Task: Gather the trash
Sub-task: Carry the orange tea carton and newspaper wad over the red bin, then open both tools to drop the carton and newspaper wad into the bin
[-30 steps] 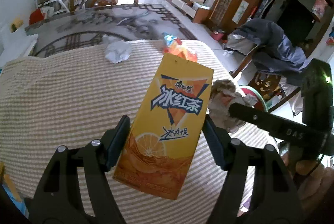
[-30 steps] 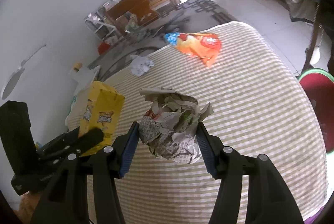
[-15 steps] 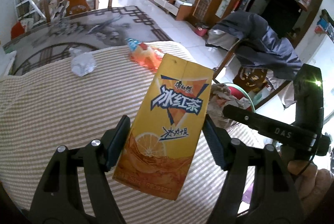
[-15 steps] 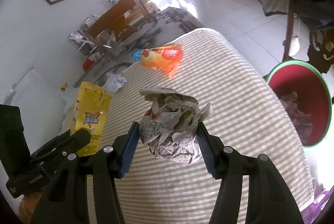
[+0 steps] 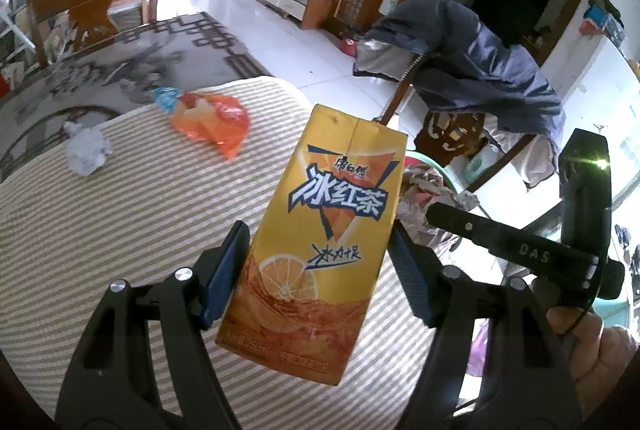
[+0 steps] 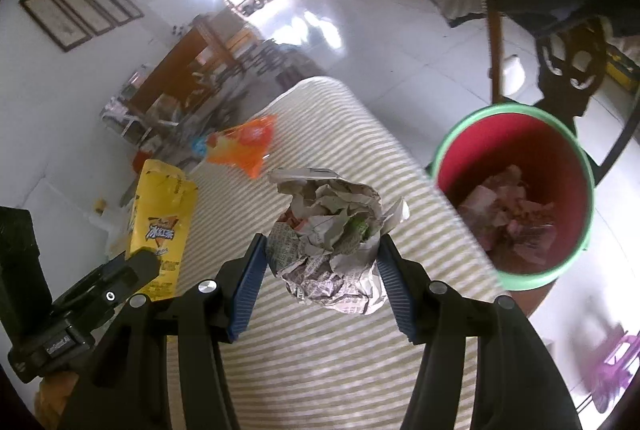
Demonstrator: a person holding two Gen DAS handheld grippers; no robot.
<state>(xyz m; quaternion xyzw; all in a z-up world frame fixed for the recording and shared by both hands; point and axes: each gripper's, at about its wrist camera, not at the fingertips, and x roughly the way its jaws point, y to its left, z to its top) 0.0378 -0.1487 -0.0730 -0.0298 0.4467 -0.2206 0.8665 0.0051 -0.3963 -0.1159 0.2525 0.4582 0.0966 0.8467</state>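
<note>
My left gripper [image 5: 318,270] is shut on a yellow iced-tea carton [image 5: 324,238] and holds it above the striped table [image 5: 120,213]. My right gripper [image 6: 322,270] is shut on a crumpled newspaper ball [image 6: 332,242], held above the table's right edge. The carton also shows in the right wrist view [image 6: 162,222], and the paper ball shows in the left wrist view [image 5: 424,197]. A red bin with a green rim [image 6: 516,197] stands on the floor right of the table, with crumpled trash inside. An orange snack bag [image 5: 212,119] and a white crumpled tissue [image 5: 86,153] lie on the table.
A chair draped with a dark blue jacket [image 5: 472,69] stands beyond the bin. A wooden chair [image 5: 96,9] is at the table's far end. The far half of the table [image 5: 120,69] has a bare patterned top.
Both grippers have swung right with their loads. The red bin has come fully into the right wrist view, close to the paper ball.
</note>
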